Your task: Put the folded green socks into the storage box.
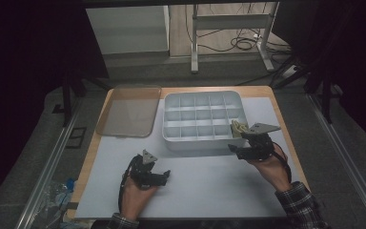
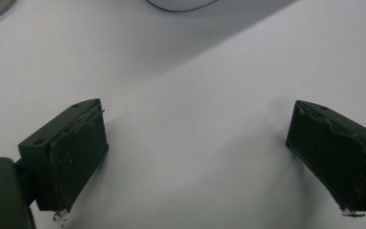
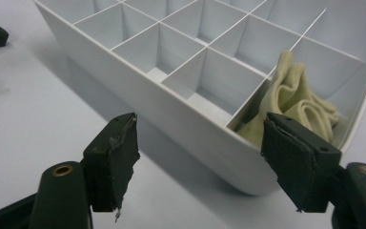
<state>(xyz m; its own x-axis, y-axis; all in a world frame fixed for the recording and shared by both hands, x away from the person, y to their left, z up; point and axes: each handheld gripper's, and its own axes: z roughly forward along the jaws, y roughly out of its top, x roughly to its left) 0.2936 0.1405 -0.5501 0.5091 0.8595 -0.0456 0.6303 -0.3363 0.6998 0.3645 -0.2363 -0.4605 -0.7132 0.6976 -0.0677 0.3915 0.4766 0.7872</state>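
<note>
A white divided box (image 1: 171, 138) (image 3: 181, 119) stands in the middle of the table. A pale yellow folded cloth (image 1: 238, 128) (image 3: 295, 98) lies bunched in its front right compartment. My right gripper (image 1: 238, 149) (image 3: 198, 160) hovers open just in front of the box's front right corner, nothing between its jaws. My left gripper (image 1: 164, 175) (image 2: 195, 157) rests low over the white mat (image 1: 205, 186) (image 2: 195, 81) at front left, open and empty.
A clear plastic lid (image 1: 127, 111) lies on the table left of the box. The wooden table edge (image 1: 88, 157) frames the mat. A metal stand (image 1: 228, 28) and cables lie on the floor beyond the table.
</note>
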